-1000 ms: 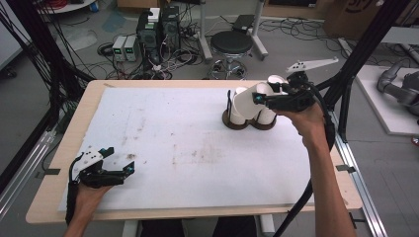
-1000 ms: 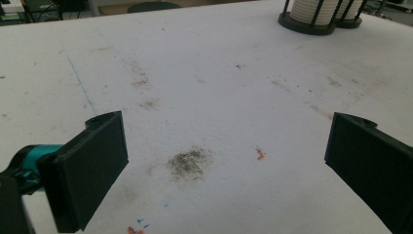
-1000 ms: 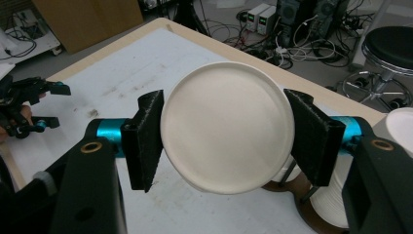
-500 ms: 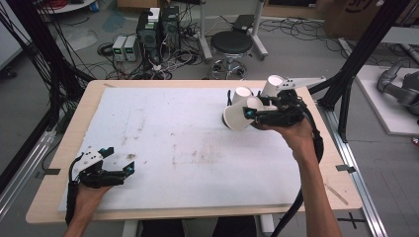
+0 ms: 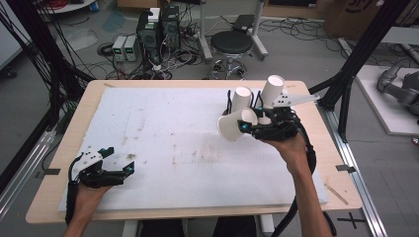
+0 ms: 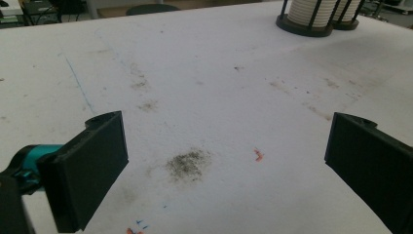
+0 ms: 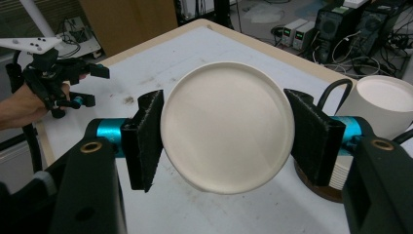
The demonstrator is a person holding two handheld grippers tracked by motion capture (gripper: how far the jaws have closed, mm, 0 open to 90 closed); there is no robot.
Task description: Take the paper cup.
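High view: right gripper point(image 5: 245, 127) held above the right half of the white table pad point(image 5: 188, 148), its jaws clamped on a white paper cup point(image 5: 232, 127) that lies on its side in the air, base pointing toward the table's left. Just behind it, two black wire holders with stacked white cups point(image 5: 241, 99) stand near the far right edge of the pad; a second stack point(image 5: 272, 88) leans beside the first. Left gripper point(image 5: 118, 169) rests low at the near left corner of the pad, well apart from the cups, jaws spread with nothing between them. Left gripper view: both black jaws stand wide at the frame's edges, bare stained pad point(image 6: 204, 107) between them, a dark smudge point(image 6: 187, 165) ahead; the holder bases point(image 6: 311, 19) sit far off at the top right. Right gripper view: cup's round base point(image 7: 228, 124) faces the camera, pinched on both sides by the black pads point(image 7: 146, 139), contact visible left and right. A cup stack point(image 7: 382, 105) stands just beside the right jaw, touching or not I cannot tell. The left gripper point(image 7: 90, 85) and its hand sit far off at the upper left.
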